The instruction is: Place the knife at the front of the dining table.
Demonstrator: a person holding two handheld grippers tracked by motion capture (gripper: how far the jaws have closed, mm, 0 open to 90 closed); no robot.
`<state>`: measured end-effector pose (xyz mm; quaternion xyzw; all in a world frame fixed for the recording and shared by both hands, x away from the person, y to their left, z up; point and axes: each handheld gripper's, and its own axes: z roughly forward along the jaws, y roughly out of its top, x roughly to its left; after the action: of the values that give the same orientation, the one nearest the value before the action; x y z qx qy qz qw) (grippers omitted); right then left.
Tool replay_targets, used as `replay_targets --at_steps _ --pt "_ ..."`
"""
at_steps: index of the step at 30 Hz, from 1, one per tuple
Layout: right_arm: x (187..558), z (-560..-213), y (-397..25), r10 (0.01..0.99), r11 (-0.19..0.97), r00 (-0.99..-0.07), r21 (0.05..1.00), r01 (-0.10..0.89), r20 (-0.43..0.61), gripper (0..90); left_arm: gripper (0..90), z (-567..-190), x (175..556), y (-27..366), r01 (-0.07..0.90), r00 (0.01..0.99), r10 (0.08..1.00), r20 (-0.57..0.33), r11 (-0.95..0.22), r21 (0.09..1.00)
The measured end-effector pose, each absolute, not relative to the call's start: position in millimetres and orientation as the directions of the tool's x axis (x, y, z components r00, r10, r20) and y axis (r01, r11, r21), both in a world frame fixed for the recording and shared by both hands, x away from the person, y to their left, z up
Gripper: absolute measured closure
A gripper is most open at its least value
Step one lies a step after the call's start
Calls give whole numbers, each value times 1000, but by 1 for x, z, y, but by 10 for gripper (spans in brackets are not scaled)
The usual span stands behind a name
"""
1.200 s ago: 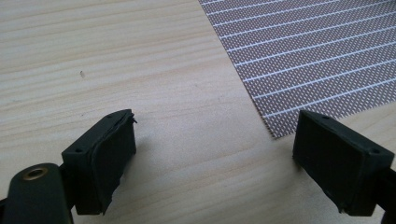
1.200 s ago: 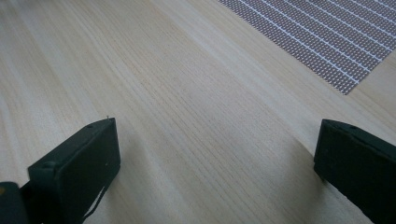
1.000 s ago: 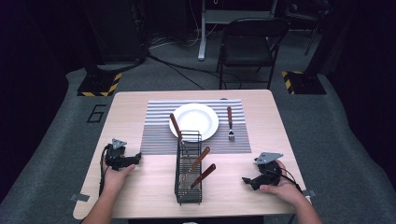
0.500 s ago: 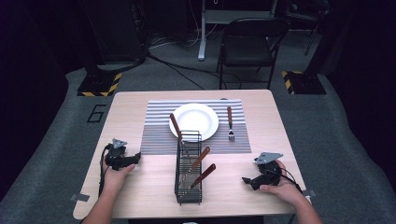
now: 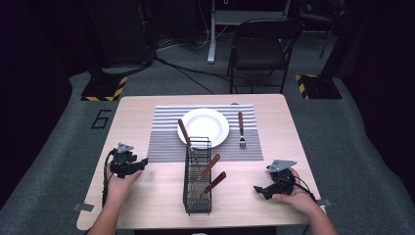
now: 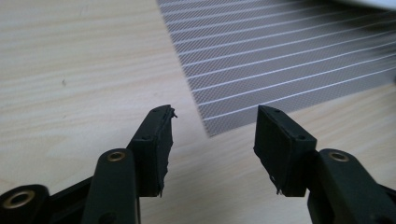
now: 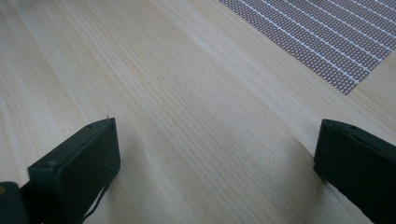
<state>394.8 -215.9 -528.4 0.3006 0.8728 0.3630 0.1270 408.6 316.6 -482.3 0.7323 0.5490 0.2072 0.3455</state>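
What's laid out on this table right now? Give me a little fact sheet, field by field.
Surface: wooden table
Placemat: grey striped, at the far middle
Plate: white, on the placemat
Fork: wooden handle, on the placemat right of the plate
Wire caddy: black, in front of the plate, with wooden-handled cutlery in it
Left gripper: open, holding nothing
Right gripper: open, holding nothing

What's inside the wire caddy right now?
The caddy holds three wooden-handled utensils: one handle leans out toward the plate, two lean right. Their working ends sit down inside the mesh, so I cannot tell which are knives, forks or spoons.
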Motion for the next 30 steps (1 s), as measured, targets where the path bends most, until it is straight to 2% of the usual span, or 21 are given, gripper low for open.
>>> replay_targets --at_steps 9,17,27,30 --pt "395 -528 -216 618 555 -786 710 434 -3 0 503 -449 399 288 608 397 916 -54 -218 763" --pt "395 -528 -216 618 555 -786 710 434 -3 0 526 -428 398 267 593 460 883 -97 -224 773" --pt "395 -528 -216 618 555 -786 710 434 -3 0 533 -406 405 242 556 532 842 -93 -264 788" --pt "395 -528 -216 619 554 -786 710 434 -2 0 559 -401 408 234 550 551 828 -102 -268 791"
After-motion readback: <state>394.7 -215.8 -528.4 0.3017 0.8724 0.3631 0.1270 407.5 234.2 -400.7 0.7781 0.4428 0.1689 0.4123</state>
